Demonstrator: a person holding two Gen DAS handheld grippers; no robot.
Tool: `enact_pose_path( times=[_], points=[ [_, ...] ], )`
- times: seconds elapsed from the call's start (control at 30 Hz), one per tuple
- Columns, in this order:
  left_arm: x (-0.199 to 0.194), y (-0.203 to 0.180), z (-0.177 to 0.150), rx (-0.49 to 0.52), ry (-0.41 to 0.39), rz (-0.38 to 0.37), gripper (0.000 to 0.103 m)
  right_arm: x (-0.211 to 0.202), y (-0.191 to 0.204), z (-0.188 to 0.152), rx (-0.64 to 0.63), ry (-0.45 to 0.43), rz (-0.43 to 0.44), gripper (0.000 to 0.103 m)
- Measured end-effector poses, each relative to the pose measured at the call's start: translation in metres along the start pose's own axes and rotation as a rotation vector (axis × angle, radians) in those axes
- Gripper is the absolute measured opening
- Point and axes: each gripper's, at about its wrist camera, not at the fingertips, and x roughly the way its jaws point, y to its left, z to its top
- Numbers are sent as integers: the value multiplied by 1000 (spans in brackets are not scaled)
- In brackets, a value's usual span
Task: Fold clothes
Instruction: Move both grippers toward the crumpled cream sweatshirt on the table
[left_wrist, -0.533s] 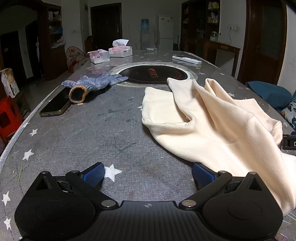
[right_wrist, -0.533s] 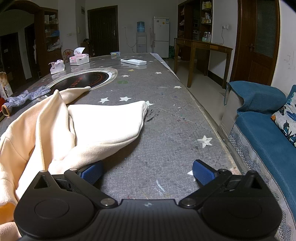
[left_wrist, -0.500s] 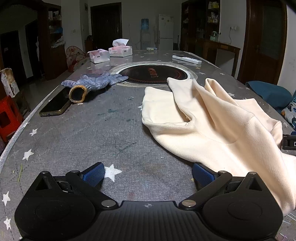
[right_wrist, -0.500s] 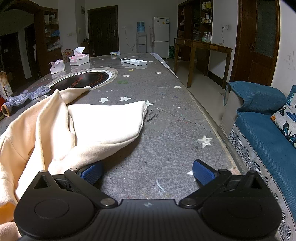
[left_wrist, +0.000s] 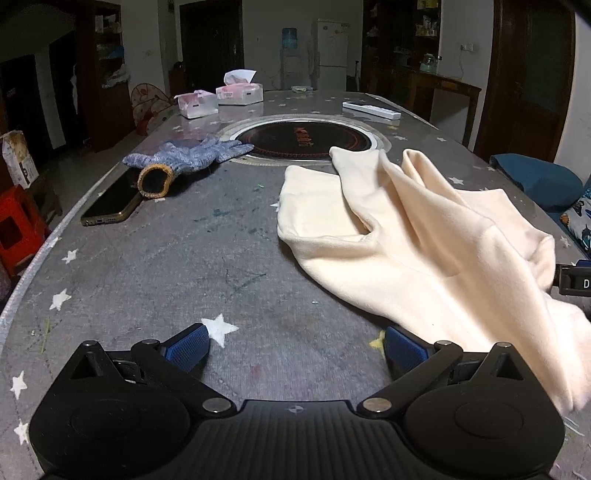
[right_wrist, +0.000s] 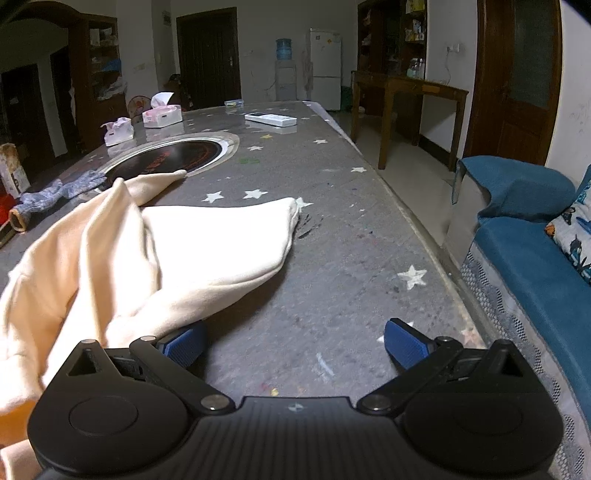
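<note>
Nothing has moved since 0.5 s ago: both views match the earlier ones, garment and grippers alike. The cream garment (left_wrist: 424, 251) lies rumpled on the grey star-patterned table (left_wrist: 166, 266), its 2 rounded ends reaching toward the round black cooktop (left_wrist: 303, 138) set into the tabletop.

The left gripper (left_wrist: 295, 345) hovers low over bare table with its jaws spread wide and nothing between them; the garment lies ahead and to its right, its near edge just beside the right blue pad (left_wrist: 404, 350). The right gripper (right_wrist: 293, 341) is likewise spread wide and holds nothing; the garment (right_wrist: 147, 251) lies ahead and to its left, and the cloth drapes over the left blue pad (right_wrist: 183, 345).

Farther left on the table are a blue knit glove (left_wrist: 184, 160) and a phone (left_wrist: 112, 201); 2 tissue boxes (left_wrist: 218, 99) and a white remote (left_wrist: 371, 109) sit beyond the cooktop.
</note>
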Motion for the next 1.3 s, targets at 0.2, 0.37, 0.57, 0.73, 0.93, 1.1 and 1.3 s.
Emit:
enact_pose_path(
  times=[0.2, 0.37, 0.57, 0.73, 0.93, 1.1, 1.3],
  points=[
    [-14, 1, 0, -8, -24, -2, 103, -17, 3, -4, -3, -7, 14, 103],
    [-23, -2, -2, -10, -32, -12, 103, -37, 9, -9, -35, -37, 0, 103],
    [-31, -5, -8, -4, -23, -11, 103, -58, 12, -17, -41, -53, 10, 103],
    [-37, -6, -13, -1, -12, -4, 103, -75, 15, -23, -39, -65, 18, 103],
    [-43, -6, -19, 11, -6, -25, 103, -91, 22, -30, -66, -83, 25, 103],
    [-46, -10, -23, 25, 0, -23, 103, -99, 23, -35, -66, -92, 39, 103],
    [-48, -14, -27, 30, 12, -24, 103, -102, 22, -41, -55, -84, 48, 103]
  ],
)
